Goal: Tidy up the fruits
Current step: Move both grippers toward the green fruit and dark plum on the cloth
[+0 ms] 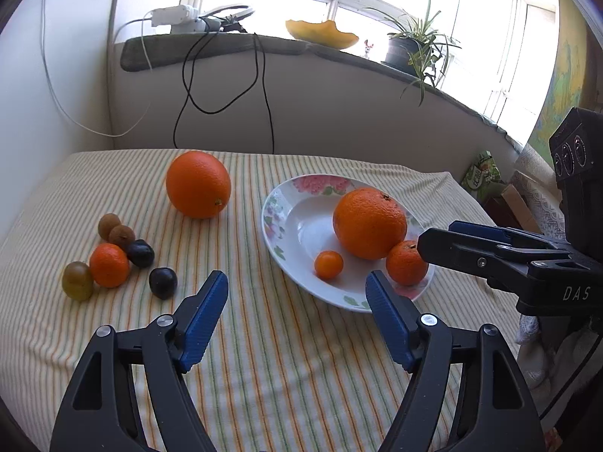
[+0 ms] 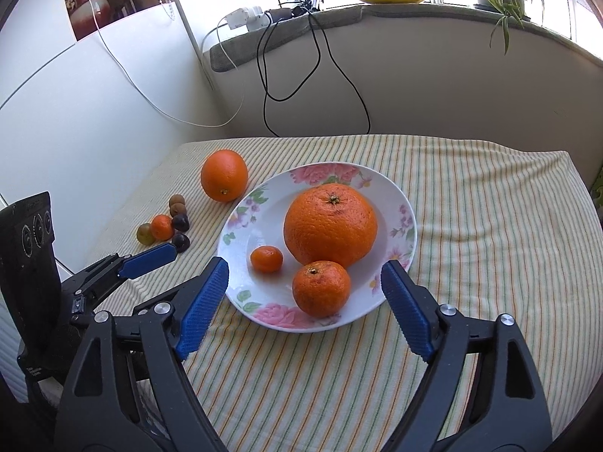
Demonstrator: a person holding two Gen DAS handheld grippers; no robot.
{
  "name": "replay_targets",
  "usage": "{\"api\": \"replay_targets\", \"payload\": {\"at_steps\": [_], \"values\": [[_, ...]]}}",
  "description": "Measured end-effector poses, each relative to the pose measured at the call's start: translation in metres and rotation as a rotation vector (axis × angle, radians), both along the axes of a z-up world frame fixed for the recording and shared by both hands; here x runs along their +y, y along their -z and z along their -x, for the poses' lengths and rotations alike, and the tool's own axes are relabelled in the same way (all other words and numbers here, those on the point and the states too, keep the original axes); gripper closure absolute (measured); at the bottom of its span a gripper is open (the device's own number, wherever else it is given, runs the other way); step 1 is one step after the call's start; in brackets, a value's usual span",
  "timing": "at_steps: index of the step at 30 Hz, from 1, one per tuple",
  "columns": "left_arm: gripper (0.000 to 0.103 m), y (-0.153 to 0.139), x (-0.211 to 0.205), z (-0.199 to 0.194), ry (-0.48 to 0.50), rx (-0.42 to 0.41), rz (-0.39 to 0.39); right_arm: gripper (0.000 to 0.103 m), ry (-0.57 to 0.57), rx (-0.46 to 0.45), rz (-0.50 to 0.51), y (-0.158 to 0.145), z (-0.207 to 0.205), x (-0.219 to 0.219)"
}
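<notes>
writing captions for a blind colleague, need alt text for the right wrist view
A white floral-rimmed plate on a striped tablecloth holds one large orange, a mandarin and a tiny orange fruit, framed by the open blue-padded right tool. To the left lie another orange and small dark and green fruits.

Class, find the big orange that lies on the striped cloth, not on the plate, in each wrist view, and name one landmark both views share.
Left wrist view: big orange upper left of centre, left of the plate.
Right wrist view: big orange left of centre, off the plate's left rim.
Shared landmark: the flowered plate.
</notes>
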State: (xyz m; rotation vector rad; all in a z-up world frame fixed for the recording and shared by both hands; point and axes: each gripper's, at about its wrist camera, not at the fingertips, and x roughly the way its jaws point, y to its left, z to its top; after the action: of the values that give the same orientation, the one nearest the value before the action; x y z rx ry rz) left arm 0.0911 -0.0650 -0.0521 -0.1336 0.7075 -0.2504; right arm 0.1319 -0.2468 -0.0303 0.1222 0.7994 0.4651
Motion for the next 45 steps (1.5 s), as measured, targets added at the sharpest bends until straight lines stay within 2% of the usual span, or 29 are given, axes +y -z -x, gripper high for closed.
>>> {"api": "replay_targets", "payload": {"at_steps": [16,27,31,33,35,40,45], "values": [[0.027,0.007,0.070,0.012,-0.125,0.005,0.000,0.012,-0.085,-0.021,-0.024,-0.010,-0.003,0.036],[0.028,0.014,0.121,0.015,-0.222,0.023,-0.004,0.012,-0.223,-0.066,0.024,-0.009,0.000,0.102],[0.032,0.019,0.137,0.012,-0.238,0.036,0.016,0.012,-0.258,-0.059,0.031,-0.005,-0.003,0.122],[0.036,0.023,0.144,0.009,-0.244,0.047,0.028,0.018,-0.279,-0.051,0.030,-0.003,-0.005,0.130],[0.043,0.027,0.151,0.007,-0.244,0.055,0.039,0.022,-0.289,-0.043,0.041,0.001,-0.007,0.138],[0.053,0.036,0.159,-0.002,-0.235,0.073,0.048,0.040,-0.321,-0.011,0.059,0.010,-0.013,0.158],[0.060,0.043,0.163,-0.007,-0.225,0.090,0.063,0.051,-0.336,0.017,0.085,0.023,-0.019,0.178]]}}
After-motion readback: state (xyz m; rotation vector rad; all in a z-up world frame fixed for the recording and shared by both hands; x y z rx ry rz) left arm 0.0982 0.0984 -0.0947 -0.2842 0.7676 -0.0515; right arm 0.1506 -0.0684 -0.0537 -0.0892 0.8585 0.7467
